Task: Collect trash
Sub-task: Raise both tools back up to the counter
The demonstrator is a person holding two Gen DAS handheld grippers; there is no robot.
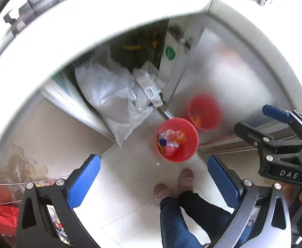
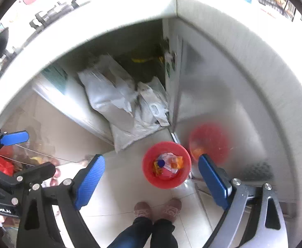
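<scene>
A red bin [image 1: 193,144] [image 2: 149,178] stands on the tiled floor far below both grippers. Inside it lie crumpled wrappers [image 1: 172,138] [image 2: 168,161], a blue-capped item and orange packaging. In the left wrist view my left gripper [image 1: 154,177] is open, its blue pads [image 1: 85,179] wide apart with nothing between them. My right gripper [image 2: 152,180] is open too, its pads [image 2: 91,181] empty, and the bin shows through the gap. Each gripper appears at the edge of the other's view: the right gripper [image 1: 258,122] and the left gripper [image 2: 29,155].
Clear plastic bags [image 1: 109,95] [image 2: 113,95] lean in the dark opening under the white counter [image 1: 130,12]. A steel cabinet door [image 1: 223,72] mirrors the bin. A person's slippered feet [image 1: 171,186] stand near the bin. A glass tabletop edge [image 1: 16,183] with clutter and a red bag [image 1: 2,212] sits at left.
</scene>
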